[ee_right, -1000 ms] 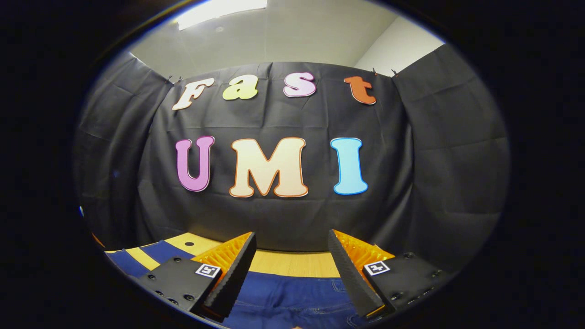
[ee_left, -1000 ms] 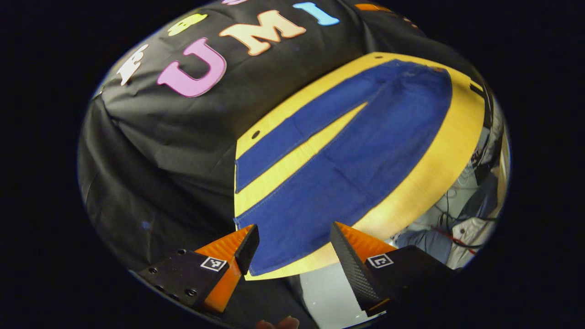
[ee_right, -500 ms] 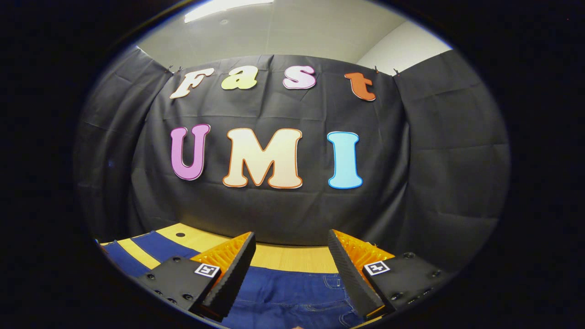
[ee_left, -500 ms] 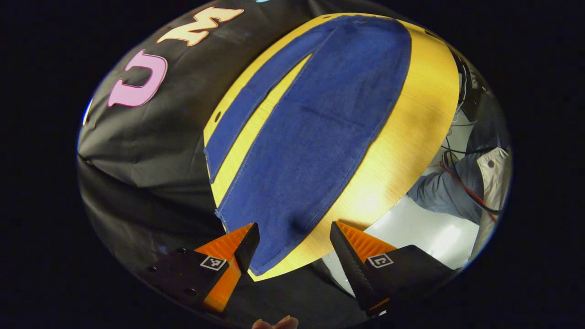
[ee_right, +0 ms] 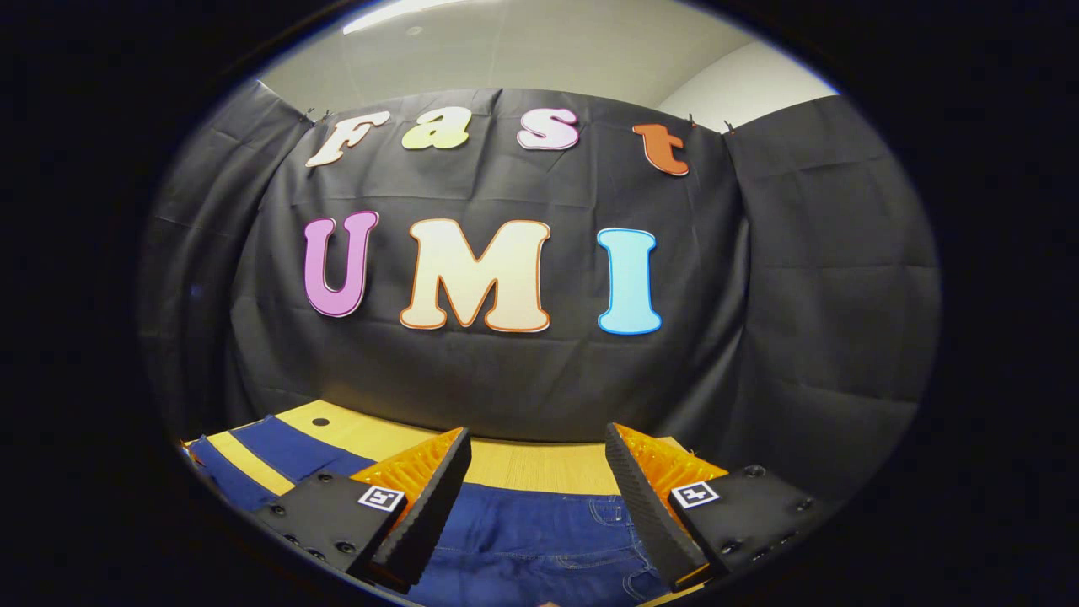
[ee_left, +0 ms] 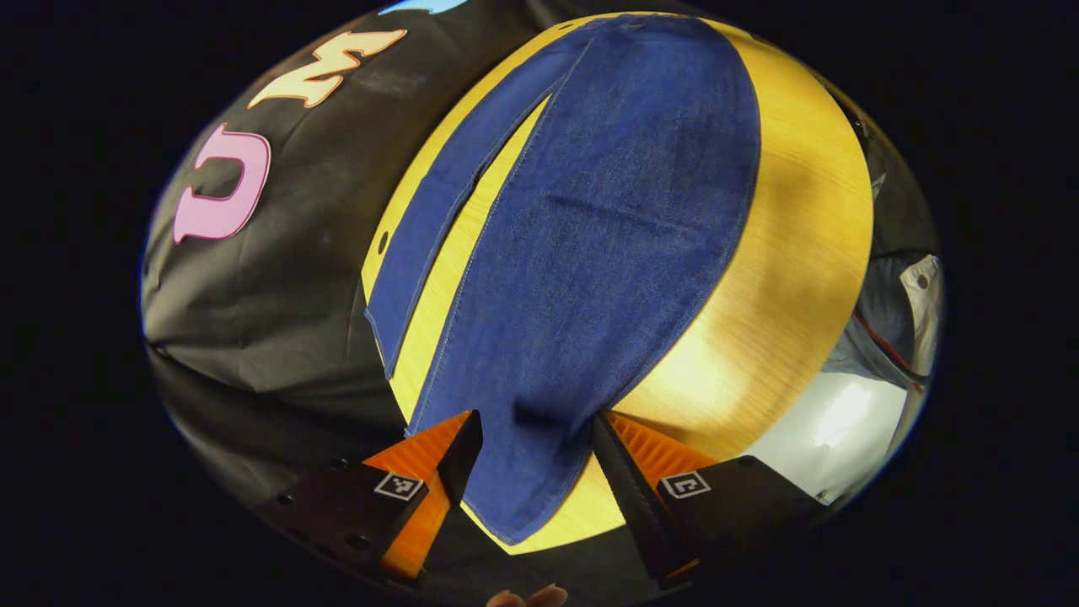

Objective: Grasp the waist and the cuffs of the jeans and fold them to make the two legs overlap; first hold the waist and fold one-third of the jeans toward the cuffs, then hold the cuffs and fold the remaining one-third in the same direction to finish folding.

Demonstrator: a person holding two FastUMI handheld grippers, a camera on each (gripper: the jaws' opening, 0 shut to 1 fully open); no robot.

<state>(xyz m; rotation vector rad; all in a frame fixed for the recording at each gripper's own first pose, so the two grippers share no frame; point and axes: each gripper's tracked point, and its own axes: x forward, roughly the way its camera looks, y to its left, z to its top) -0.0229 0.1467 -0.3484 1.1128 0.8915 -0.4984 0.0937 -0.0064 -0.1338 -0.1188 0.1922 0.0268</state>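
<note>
Left tool (ee_left: 529, 438): seen in the left gripper view, it is pitched down toward the near end of the counter (ee_left: 792, 253), its two orange-backed black fingers (ee_left: 459, 455) spread wide. The fingers stand on either side of the cuff (ee_left: 523, 497) of the nearer trouser leg; whether they touch the cloth cannot be told, and nothing is clamped between them. A fingertip of the holding hand (ee_left: 527, 597) shows at the lower edge.

Jeans (ee_left: 590, 228): dark blue, lying flat and unfolded along the yellow wooden counter, the two legs parted in a narrow V with bare wood between them. The farther leg (ee_left: 438, 211) runs beside the counter's edge next to the black cloth wall (ee_left: 278, 278); the waist lies at the far end.

Right tool (ee_right: 536, 489): seen in the right gripper view, it is held nearly level, facing the cloth wall, above the waist end of the jeans (ee_right: 539, 539). Its fingers are wide apart, and hold nothing. Belt loops and a pocket seam (ee_right: 607, 514) show between them.
</note>
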